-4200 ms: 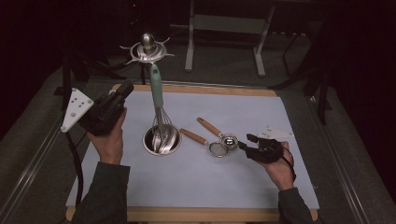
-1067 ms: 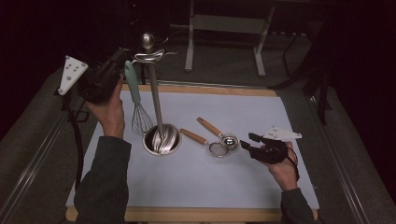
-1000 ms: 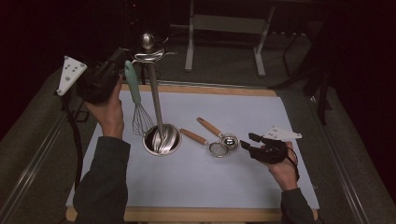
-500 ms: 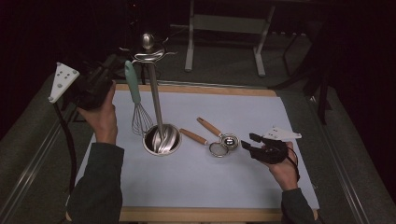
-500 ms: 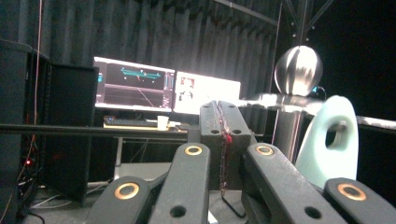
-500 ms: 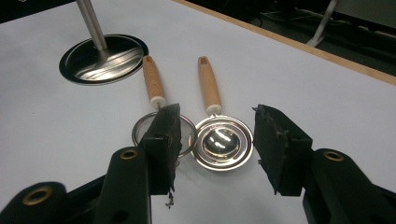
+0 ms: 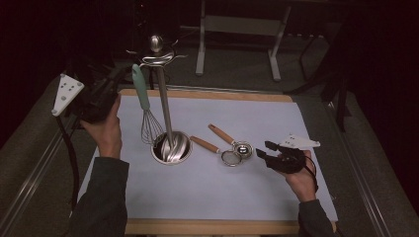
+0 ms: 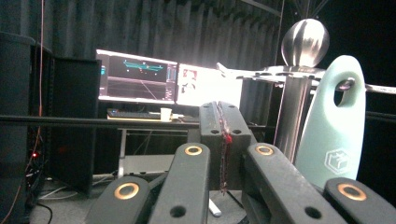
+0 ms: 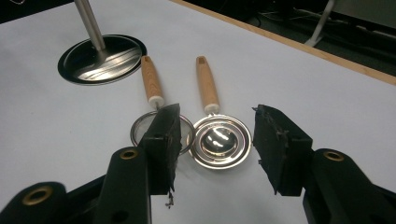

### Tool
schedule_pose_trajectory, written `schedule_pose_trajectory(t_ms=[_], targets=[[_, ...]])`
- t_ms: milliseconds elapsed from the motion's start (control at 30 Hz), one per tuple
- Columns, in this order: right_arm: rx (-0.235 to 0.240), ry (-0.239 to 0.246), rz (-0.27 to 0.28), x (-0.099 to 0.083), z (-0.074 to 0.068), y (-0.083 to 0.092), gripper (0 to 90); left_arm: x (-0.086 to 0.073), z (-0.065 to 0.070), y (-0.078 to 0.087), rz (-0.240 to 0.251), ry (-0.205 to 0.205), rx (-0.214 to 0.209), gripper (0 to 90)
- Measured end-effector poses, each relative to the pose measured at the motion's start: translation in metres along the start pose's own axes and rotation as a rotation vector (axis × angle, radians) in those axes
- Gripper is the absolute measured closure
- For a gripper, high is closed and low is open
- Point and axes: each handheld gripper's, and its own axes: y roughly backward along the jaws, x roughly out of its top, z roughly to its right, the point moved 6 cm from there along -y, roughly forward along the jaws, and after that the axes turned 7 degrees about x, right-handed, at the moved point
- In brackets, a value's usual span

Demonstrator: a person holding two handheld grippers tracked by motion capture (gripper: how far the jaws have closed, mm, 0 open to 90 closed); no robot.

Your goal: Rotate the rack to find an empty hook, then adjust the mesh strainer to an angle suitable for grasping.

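A steel utensil stand (image 7: 164, 106) rises from its round base (image 7: 170, 148) on the white mat. A whisk with a mint handle (image 7: 140, 91) hangs by its handle hole from one of the stand's hooks. My left gripper (image 7: 117, 78) is just left of that handle, shut and holding nothing. In the left gripper view the shut jaws (image 8: 223, 140) sit beside the mint handle (image 8: 334, 135) and the stand's ball top (image 8: 305, 42). My right gripper (image 7: 262, 150) rests open on the mat. Its jaws (image 9: 215, 140) straddle a round metal scoop (image 9: 219, 140); a small strainer (image 9: 152, 86) lies partly behind one jaw.
The white mat (image 7: 247, 192) covers a wood-edged board (image 7: 207, 226). Both wooden-handled utensils (image 7: 222, 143) lie right of the stand base. A metal rail (image 7: 34, 168) runs along the left side. Monitors (image 8: 159, 77) glow in the dark background.
The whisk went from standing at the stand base to hanging on a hook. My left gripper has since drawn back left and down from the handle. The right gripper has stayed put.
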Motion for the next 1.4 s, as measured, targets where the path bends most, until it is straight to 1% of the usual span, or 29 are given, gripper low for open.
schedule_pose_trajectory(t_ms=[100,133,200,367,467,733,867,1000,1067,1167,1233,1267,1400], targets=[[-0.003,0.0,0.003,0.0,0.001,0.001,50.8,-0.003,-0.002,0.002,-0.006,0.001,0.003,90.0],[-0.003,-0.001,0.003,0.0,0.001,0.001,50.8,-0.004,-0.003,0.003,-0.007,0.009,0.003,90.0],[-0.003,-0.001,0.005,0.0,0.001,0.002,50.8,-0.006,-0.006,0.005,-0.008,0.012,0.003,90.0],[-0.003,-0.005,0.002,0.0,0.001,0.002,50.8,-0.012,-0.011,0.012,-0.014,0.01,0.006,90.0],[-0.003,-0.005,0.0,-0.001,0.001,0.001,50.8,-0.021,-0.015,0.016,-0.026,0.013,0.008,90.0],[-0.001,-0.002,-0.001,-0.001,0.0,0.0,50.7,-0.05,-0.022,0.031,-0.078,0.018,0.006,90.0],[-0.002,-0.003,-0.004,-0.002,0.001,0.0,50.8,-0.067,-0.023,0.036,-0.115,0.017,0.007,89.9],[0.0,-0.002,-0.003,-0.001,0.0,0.0,50.7,-0.087,-0.025,0.043,-0.172,-0.003,0.006,89.7],[0.0,-0.003,-0.006,-0.002,0.0,0.0,50.7,-0.096,-0.026,0.046,-0.193,0.0,0.007,89.5],[0.001,-0.004,-0.009,-0.002,0.0,-0.001,50.7,-0.112,-0.029,0.05,-0.235,-0.004,0.023,88.7],[0.002,-0.003,-0.011,-0.003,0.0,-0.002,50.7,-0.124,-0.032,0.052,-0.265,0.002,0.032,88.6],[0.002,-0.003,-0.015,-0.003,0.0,-0.002,50.7,-0.129,-0.033,0.053,-0.281,-0.004,0.035,88.6],[0.004,-0.005,-0.018,-0.004,0.0,-0.003,50.7,-0.149,-0.035,0.059,-0.339,-0.012,0.04,88.3]])
